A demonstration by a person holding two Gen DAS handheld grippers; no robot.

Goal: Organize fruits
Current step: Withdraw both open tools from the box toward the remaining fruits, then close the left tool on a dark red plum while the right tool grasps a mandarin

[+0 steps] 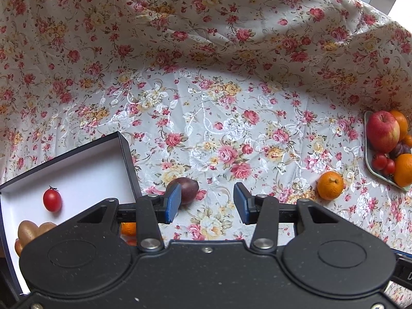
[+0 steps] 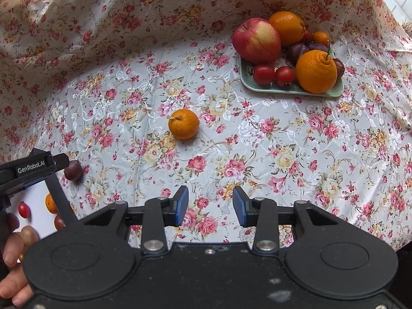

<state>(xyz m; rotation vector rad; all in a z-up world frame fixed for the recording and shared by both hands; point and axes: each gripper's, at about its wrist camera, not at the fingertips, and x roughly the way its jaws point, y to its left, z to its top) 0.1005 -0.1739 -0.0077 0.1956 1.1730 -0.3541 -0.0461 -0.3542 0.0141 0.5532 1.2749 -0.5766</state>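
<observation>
A dark plum lies on the flowered cloth just beyond the left pad of my left gripper, which is open and holds nothing. A loose mandarin sits to its right. The white-lined box at the left holds a cherry tomato, brown fruits and a mandarin. In the right wrist view my right gripper hangs open over bare cloth, the mandarin beyond it and the plum far left beside the left gripper's arm.
A pale green tray at the back right carries an apple, oranges, cherry tomatoes and plums. The same tray shows at the left view's right edge. Cloth rises like a wall behind. A hand is at lower left.
</observation>
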